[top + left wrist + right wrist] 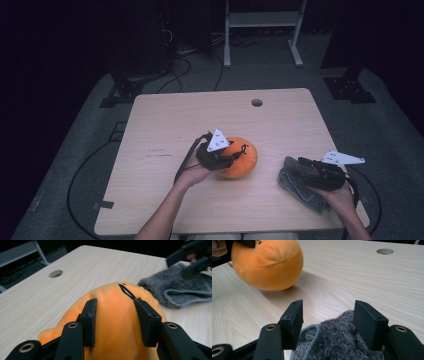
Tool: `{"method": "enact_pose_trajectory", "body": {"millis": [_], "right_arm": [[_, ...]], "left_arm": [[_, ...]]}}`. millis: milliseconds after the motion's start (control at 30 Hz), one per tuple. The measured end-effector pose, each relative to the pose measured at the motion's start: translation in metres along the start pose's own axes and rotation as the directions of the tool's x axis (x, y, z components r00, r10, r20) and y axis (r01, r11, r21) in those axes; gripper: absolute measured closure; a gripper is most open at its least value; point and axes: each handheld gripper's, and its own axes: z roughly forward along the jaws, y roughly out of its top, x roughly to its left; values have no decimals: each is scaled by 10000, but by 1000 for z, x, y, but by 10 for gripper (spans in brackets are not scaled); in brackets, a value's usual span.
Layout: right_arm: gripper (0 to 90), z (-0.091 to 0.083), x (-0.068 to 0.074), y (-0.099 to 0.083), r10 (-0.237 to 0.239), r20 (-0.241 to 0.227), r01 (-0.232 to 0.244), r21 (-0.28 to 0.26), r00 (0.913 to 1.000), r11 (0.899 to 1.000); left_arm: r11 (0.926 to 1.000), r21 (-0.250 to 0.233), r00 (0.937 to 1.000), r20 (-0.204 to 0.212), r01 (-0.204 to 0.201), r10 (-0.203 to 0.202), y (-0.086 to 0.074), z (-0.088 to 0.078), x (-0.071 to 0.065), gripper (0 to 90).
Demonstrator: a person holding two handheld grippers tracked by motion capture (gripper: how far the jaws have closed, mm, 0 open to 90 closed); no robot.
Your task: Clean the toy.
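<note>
Two grippers: our left gripper (117,315) pinches the orange plush pumpkin (240,157) mid-table; right gripper (332,320), jaws spread, straddles the grey fuzzy cloth (300,186) w/o gripping. Pumpkin grabbed; cloth's left, we reckon.

One table (165,125) stands in the high view, with one round hole (257,102) near its far edge. On it there is one orange plush toy (242,159) and one grey cloth (295,182). Two grippers are counted: one left gripper (235,154) and one right gripper (300,167), each with two black jaws and one pale three-cornered plate on top. Two hands come in from the near edge, one left hand (192,175) and one right hand (342,197). Beyond the table, one white frame (262,20) stands on the floor, showing two legs. On the toy, the left gripper view shows one black stitched slit (126,291).
</note>
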Motion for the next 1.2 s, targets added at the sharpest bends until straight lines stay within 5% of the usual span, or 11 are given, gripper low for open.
{"method": "enact_pose_trajectory", "body": {"millis": [333, 567, 867, 1200], "right_arm": [[389, 4, 2, 1, -65, -149, 67, 108, 9999, 9999], [388, 2, 4, 1, -62, -209, 64, 73, 9998, 10000], [384, 2, 7, 1, -141, -236, 142, 63, 9996, 9999], [381, 2, 7, 1, -137, -230, 138, 54, 9996, 9999]], "left_arm": [[9984, 221, 9965, -674, 511, -495, -4, 14, 23, 541], [9955, 381, 9949, -560, 864, -842, -14, 25, 25, 517], [9947, 203, 9938, -489, 1010, -1000, -8, 14, 24, 341], [9951, 112, 9945, -382, 985, -980, -6, -2, 22, 262]]}}
